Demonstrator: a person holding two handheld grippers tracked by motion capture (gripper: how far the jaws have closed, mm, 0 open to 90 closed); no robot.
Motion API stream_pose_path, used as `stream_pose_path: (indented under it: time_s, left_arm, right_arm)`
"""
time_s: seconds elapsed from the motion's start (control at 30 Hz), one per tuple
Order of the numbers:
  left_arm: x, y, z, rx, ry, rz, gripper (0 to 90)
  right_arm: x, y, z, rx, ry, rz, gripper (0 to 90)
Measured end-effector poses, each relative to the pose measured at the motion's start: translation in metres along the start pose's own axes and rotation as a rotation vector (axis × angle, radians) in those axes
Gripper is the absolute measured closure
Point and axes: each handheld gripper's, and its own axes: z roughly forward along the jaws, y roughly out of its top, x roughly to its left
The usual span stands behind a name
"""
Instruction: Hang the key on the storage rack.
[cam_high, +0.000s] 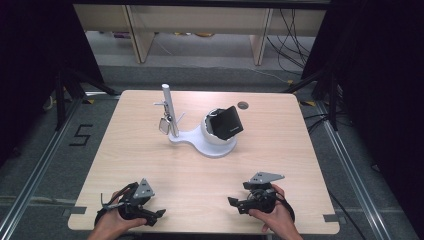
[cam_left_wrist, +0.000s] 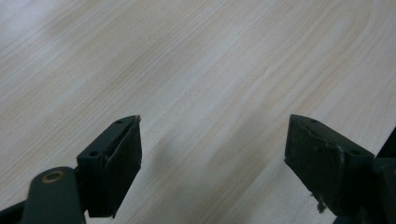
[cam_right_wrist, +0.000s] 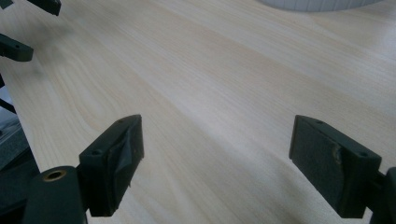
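A white stand (cam_high: 192, 140) sits at the table's far middle, with an upright post (cam_high: 170, 107) and a round white cup (cam_high: 211, 134). A black box-like thing (cam_high: 227, 122) rests tilted in the cup. A small metal-framed item (cam_high: 164, 124) hangs from the post. My left gripper (cam_high: 152, 212) lies near the front left edge, open over bare wood (cam_left_wrist: 215, 135). My right gripper (cam_high: 237, 195) is at the front right, also open with nothing between its fingers (cam_right_wrist: 217, 135). In the right gripper view, the left gripper's jaws (cam_right_wrist: 35, 25) show at top left and the stand's base (cam_right_wrist: 317, 3) at the top edge.
The light wooden table (cam_high: 150, 165) has a round cable hole (cam_high: 243, 105) at its far edge. Black tripod legs and cables stand on the floor at both sides, with shelving behind. Bare wood lies between the grippers and the stand.
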Motion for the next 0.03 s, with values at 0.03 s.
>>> stream_pose_path:
  time_s: [0.03]
  left_arm:
    - [0.0008, -0.0008, 0.0008, -0.015, 0.009, -0.007, 18.6]
  right_arm:
    - [-0.0004, 0.0000, 0.0003, 0.006, 0.000, 0.001, 18.3]
